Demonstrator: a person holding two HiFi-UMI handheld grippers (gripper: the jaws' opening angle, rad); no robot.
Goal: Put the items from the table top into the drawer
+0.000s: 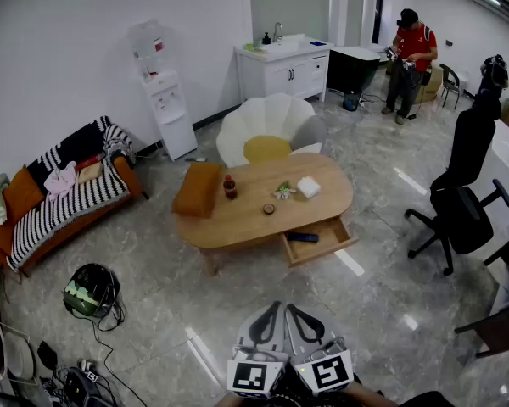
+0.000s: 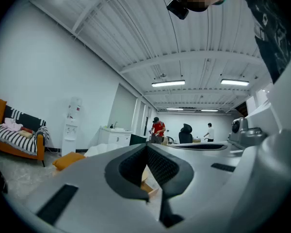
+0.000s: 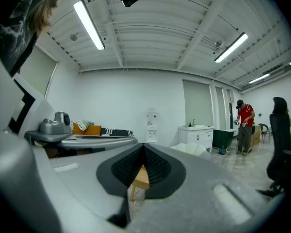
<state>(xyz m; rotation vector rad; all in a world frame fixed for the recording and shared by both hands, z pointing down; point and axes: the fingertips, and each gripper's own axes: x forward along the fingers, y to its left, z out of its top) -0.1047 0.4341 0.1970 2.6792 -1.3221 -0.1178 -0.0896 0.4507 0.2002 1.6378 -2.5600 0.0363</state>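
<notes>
The oval wooden table (image 1: 237,223) stands mid-room, some way ahead of me. On its top are a dark bottle with a red label (image 1: 229,186), a small green and white item (image 1: 283,191), a white box (image 1: 309,186) and a small round dark thing (image 1: 269,209). Its drawer (image 1: 339,242) is pulled out at the near right, with a flat dark object (image 1: 303,237) inside. My left gripper (image 1: 276,306) and right gripper (image 1: 292,309) are side by side at the bottom of the head view, far from the table, both shut and empty. A sliver of table wood (image 2: 146,181) shows under the left pads.
An orange cushion stool (image 1: 198,189) and a white shell chair (image 1: 267,130) flank the table's far side. A black office chair (image 1: 462,202) stands right, a striped sofa (image 1: 59,193) left, a helmet (image 1: 92,291) and cables on the floor. A person in red (image 1: 411,58) stands far back.
</notes>
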